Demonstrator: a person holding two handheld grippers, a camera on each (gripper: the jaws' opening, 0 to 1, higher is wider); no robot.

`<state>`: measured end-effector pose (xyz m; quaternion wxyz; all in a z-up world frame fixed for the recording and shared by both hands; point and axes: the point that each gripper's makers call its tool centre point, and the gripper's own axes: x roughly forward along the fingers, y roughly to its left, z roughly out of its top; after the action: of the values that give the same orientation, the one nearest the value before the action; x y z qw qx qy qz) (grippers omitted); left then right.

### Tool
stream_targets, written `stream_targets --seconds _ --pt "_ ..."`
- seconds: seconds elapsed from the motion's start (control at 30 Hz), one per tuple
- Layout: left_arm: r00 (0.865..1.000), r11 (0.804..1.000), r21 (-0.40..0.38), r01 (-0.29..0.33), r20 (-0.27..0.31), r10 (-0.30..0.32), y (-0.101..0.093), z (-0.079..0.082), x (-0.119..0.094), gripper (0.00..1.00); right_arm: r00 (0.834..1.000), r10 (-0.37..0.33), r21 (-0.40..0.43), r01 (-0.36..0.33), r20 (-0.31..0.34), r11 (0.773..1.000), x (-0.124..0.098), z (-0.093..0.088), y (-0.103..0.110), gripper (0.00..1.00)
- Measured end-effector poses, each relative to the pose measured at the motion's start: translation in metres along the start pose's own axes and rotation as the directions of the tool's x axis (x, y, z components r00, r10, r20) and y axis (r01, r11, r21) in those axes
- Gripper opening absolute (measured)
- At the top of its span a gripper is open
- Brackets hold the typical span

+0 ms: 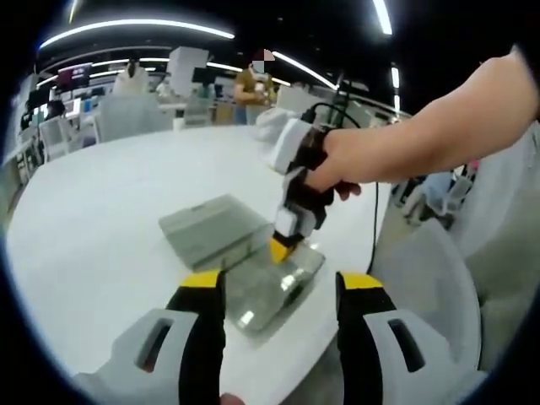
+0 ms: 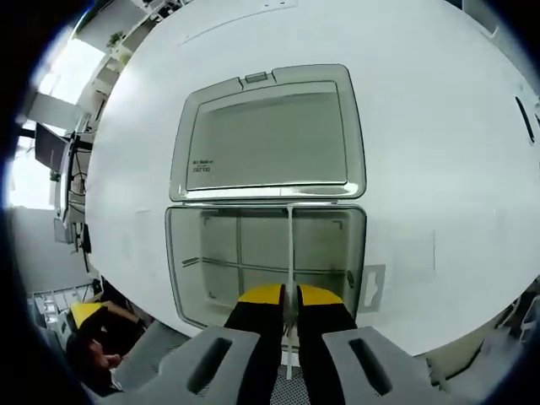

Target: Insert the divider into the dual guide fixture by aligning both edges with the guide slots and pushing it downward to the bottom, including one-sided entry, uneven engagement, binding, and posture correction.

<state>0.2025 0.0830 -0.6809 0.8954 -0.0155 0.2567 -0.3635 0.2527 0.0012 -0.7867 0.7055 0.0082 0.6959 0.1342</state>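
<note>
A clear plastic box [image 2: 173, 253] with inner partitions lies on the white table, its lid [image 2: 270, 139] folded back flat beyond it. My right gripper [image 2: 289, 297] is shut on a thin clear divider [image 2: 289, 240], seen edge-on and standing in the box along its middle. In the left gripper view a hand holds the right gripper [image 1: 281, 251] pointing down into the box [image 1: 291, 291], beside the lid [image 1: 211, 224]. My left gripper [image 1: 280, 285] hangs open in front of the box with nothing between its jaws. Its yellow tip [image 2: 84, 316] shows at lower left.
The round white table [image 1: 101, 219] ends close behind the box on the near side. A white chair [image 1: 430, 278] stands at the right, and a black cable [image 1: 377, 228] hangs off the table edge. Chairs, desks and people stand far behind.
</note>
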Motion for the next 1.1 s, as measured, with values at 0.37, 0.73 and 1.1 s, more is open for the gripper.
stream_targets --seconds 0.37,0.73,1.1 --pt "1.0 1.0 -0.005 -0.004 -0.001 0.004 0.0024 -0.001 -0.0004 0.5 0.999 -0.034 -0.043 0.033 -0.015 0.999 0.0022 -0.0035 0.0019 0.0" --pt "1.0 1.0 -0.009 -0.005 0.0 0.005 0.0033 -0.002 -0.0008 0.5 0.998 -0.054 -0.065 0.052 -0.026 0.997 0.0072 0.0003 -0.0013 0.0" --pt "1.0 1.0 -0.008 -0.003 0.003 0.003 0.0028 0.0001 0.0009 0.5 0.998 -0.057 -0.076 0.057 0.002 0.995 -0.0009 -0.0001 -0.0016 0.0"
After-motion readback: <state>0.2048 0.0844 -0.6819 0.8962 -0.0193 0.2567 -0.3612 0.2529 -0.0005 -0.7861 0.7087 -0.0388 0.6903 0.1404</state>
